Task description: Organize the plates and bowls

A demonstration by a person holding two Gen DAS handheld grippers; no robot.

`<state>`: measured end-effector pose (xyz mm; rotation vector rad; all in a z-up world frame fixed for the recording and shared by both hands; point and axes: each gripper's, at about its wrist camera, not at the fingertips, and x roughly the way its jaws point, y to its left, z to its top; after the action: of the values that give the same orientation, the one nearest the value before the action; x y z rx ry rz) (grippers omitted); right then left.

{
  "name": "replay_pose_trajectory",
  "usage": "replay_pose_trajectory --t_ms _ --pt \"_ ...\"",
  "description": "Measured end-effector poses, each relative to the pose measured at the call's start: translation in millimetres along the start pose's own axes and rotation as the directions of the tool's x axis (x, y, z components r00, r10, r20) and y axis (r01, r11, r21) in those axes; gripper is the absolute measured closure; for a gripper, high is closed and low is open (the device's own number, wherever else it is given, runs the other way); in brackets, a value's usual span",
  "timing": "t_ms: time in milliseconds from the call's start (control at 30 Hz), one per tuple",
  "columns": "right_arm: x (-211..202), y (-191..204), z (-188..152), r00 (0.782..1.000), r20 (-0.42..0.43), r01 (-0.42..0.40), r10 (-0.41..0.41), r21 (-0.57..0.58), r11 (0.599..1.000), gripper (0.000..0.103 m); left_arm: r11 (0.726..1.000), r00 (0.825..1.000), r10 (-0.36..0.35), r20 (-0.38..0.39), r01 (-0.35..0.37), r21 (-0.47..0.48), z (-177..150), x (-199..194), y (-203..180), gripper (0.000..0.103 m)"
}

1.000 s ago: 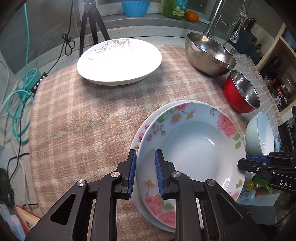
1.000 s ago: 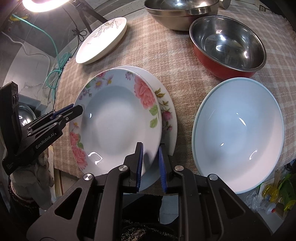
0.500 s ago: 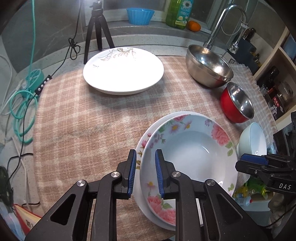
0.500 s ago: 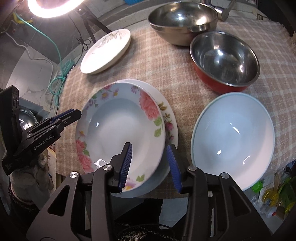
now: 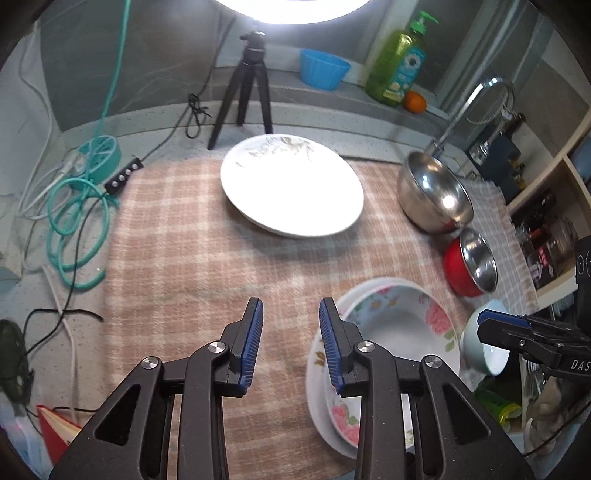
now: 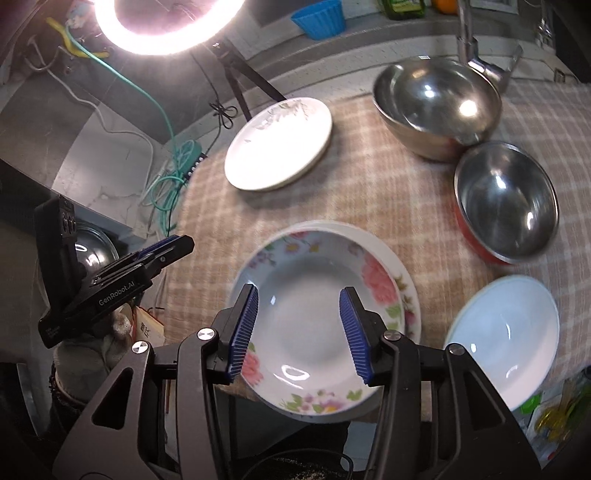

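Note:
A floral deep plate (image 6: 314, 314) lies nested on a second floral plate (image 6: 404, 275) at the near edge of the checked cloth. My right gripper (image 6: 299, 291) hovers above it, its jaws opening with nothing between the pads. My left gripper (image 5: 291, 306) hangs over bare cloth just left of the floral deep plate (image 5: 399, 332), its jaws also opening and empty. A white leaf-patterned plate (image 5: 291, 184) sits at the back. A large steel bowl (image 6: 437, 107), a red steel-lined bowl (image 6: 506, 199) and a pale blue bowl (image 6: 504, 336) stand to the right.
A tripod (image 5: 245, 85) under a bright ring light (image 6: 166, 26) stands behind the cloth. Teal and black cables (image 5: 77, 214) lie on the counter to the left. A blue cup (image 5: 323, 70), a soap bottle (image 5: 397, 62), a faucet (image 5: 469, 107) and shelves (image 5: 546, 206) line the back and right.
Both grippers have let go of the floral deep plate's rim, opened, and drawn up and back. The left one has shifted left over the cloth. The plate stays on the lower plate.

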<state>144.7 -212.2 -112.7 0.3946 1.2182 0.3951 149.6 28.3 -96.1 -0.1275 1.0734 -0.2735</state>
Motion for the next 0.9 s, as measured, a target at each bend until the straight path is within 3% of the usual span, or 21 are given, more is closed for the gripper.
replay_pose_trajectory --t_ms 67,200,367,533,767,900 --pt "1 6 11 1.000 0.011 -0.014 0.014 -0.004 1.000 0.055 1.000 1.000 0.008 0.013 -0.008 -0.009 8 -3 8 0.073" --pt "9 16 37 0.999 0.025 -0.039 0.039 -0.008 0.999 0.050 1.000 1.000 0.011 0.023 -0.011 -0.020 27 -2 23 0.059" --pt "30 18 68 0.998 0.026 -0.063 0.063 0.027 0.998 0.048 0.998 1.000 -0.020 0.006 0.020 -0.062 59 15 50 0.059" --pt "64 7 97 1.000 0.025 -0.017 0.015 0.066 0.998 0.048 0.996 1.000 -0.015 0.005 0.015 -0.093 84 43 68 0.059" --pt "94 -6 125 0.997 0.024 0.071 -0.072 0.057 0.996 0.048 0.999 0.999 0.031 -0.021 -0.031 -0.024 106 91 68 0.059" --pt "112 -16 138 0.995 0.007 0.094 -0.095 0.075 0.993 0.048 0.995 0.999 -0.001 -0.051 -0.004 -0.096 117 116 82 0.059"
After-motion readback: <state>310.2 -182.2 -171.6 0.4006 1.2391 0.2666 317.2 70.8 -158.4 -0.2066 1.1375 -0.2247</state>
